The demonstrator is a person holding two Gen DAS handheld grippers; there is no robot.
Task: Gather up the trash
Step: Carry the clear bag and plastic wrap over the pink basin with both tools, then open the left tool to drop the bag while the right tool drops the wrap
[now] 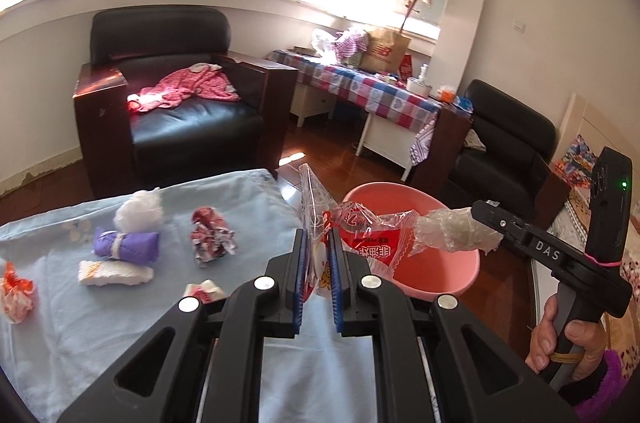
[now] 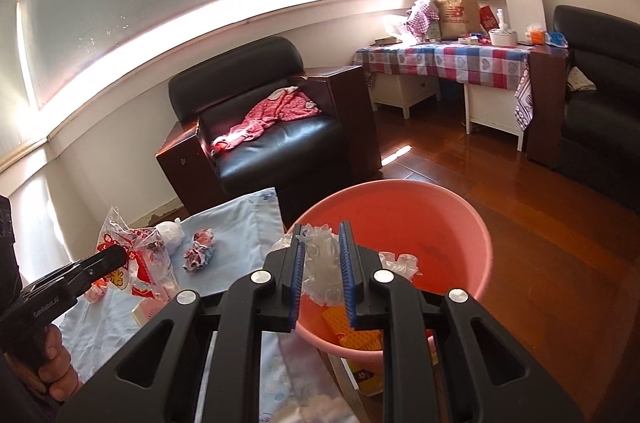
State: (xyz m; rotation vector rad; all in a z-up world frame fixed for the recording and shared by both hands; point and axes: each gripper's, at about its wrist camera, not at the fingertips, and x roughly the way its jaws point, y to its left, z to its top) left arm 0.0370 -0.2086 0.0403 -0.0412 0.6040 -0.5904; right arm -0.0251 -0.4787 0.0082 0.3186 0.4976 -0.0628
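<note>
Black left gripper (image 1: 317, 265), lower centre of the left wrist view, fingers clamped on a clear plastic snack wrapper with red print (image 1: 352, 235); the wrapper sticks up and trails right toward the round pink plastic basin (image 1: 460, 275). Black right gripper (image 2: 322, 273), bottom centre of the right wrist view, fingers nearly closed on a crumpled clear plastic film wad (image 2: 322, 263), held above the basin's near rim. Basin already holds a yellow-orange packet (image 2: 352, 327) and a small red-white wrapper (image 2: 404, 261).

More trash sits on the pale blue cloth-covered tabletop (image 1: 52, 335), left half of the left view: white fluffy ball (image 1: 140, 209), purple cloth roll (image 1: 128, 243), white packet (image 1: 116, 273), red-white crumpled wrapper (image 1: 212, 235), orange-white wrapper (image 1: 16, 291).

Risks, as I judge them:
- Snack wrapper is held only by one edge, most of it loose and light; on release it could drift and land on the tabletop or the wooden floor (image 2: 560, 243) instead of in the basin.
- Film wad is over the near rim, not the middle, so an early release may bounce it off the rim.
- Both grippers crowd the same basin; the right one's tip reaches close to the wrapper in the left view, so snagging or a collision is possible.
- Static-prone film may stick to the blue finger pads (image 2: 347, 275).
</note>
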